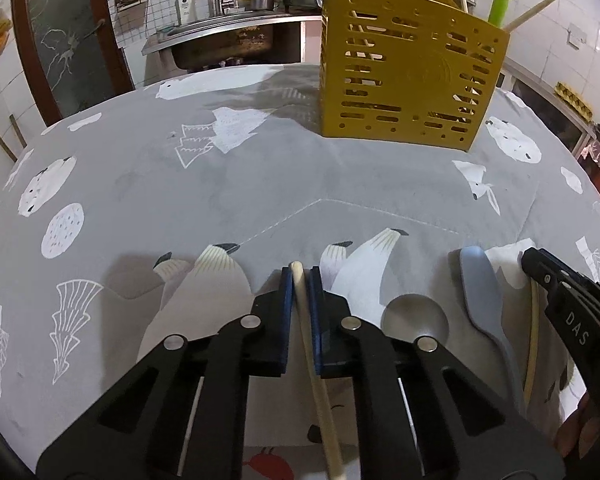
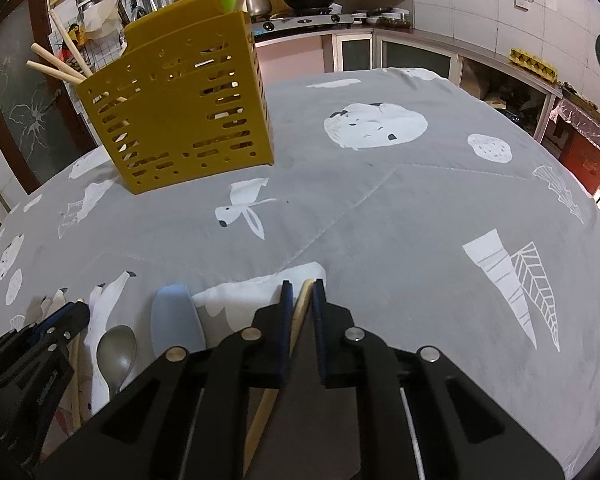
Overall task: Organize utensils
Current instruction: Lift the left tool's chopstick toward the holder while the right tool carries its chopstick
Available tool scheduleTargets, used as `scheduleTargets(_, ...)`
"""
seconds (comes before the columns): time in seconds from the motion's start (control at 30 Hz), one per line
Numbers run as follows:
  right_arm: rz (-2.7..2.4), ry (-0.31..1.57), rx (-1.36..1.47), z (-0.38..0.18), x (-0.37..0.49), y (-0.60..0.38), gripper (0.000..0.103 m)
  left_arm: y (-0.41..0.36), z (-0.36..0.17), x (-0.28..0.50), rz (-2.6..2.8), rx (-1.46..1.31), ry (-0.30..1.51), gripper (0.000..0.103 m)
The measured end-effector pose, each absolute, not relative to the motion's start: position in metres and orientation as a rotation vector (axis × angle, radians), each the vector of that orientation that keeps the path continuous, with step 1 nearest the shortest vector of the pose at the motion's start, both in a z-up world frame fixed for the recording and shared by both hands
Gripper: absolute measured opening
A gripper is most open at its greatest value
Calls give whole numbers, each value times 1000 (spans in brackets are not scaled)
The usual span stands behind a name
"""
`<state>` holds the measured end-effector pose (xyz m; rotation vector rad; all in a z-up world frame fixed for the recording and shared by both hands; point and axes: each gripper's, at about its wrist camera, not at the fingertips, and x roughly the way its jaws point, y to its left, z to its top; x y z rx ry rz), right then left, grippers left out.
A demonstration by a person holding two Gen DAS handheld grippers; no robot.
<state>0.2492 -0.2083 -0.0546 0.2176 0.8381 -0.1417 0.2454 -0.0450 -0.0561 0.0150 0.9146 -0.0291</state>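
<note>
A yellow slotted utensil holder (image 1: 408,76) stands on the grey tablecloth (image 1: 220,184), with several wooden sticks and a green handle in it; it also shows in the right wrist view (image 2: 180,112). My left gripper (image 1: 300,276) is shut on a pale wooden chopstick (image 1: 312,352) low over the cloth. My right gripper (image 2: 302,288) is shut on another wooden chopstick (image 2: 298,320). Between the grippers lie a metal spoon (image 1: 414,318), also seen in the right wrist view (image 2: 116,350), and a blue-grey spatula (image 1: 482,292), also seen there (image 2: 174,318).
The right gripper (image 1: 572,312) shows at the right edge of the left wrist view; the left gripper (image 2: 32,356) shows at the lower left of the right wrist view. A sink (image 1: 228,36) and a stove with pans (image 2: 308,8) stand behind the table.
</note>
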Motion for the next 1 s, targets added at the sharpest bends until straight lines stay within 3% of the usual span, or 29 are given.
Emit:
scheduleTargets(0.4, -121, 787, 191, -36, 248, -205, 9, -39, -45, 245, -46, -12, 881, 5)
scheduleTargets(1.0, -112, 527, 135, 44, 222, -216, 6, -33, 40, 220, -116, -37, 599, 5)
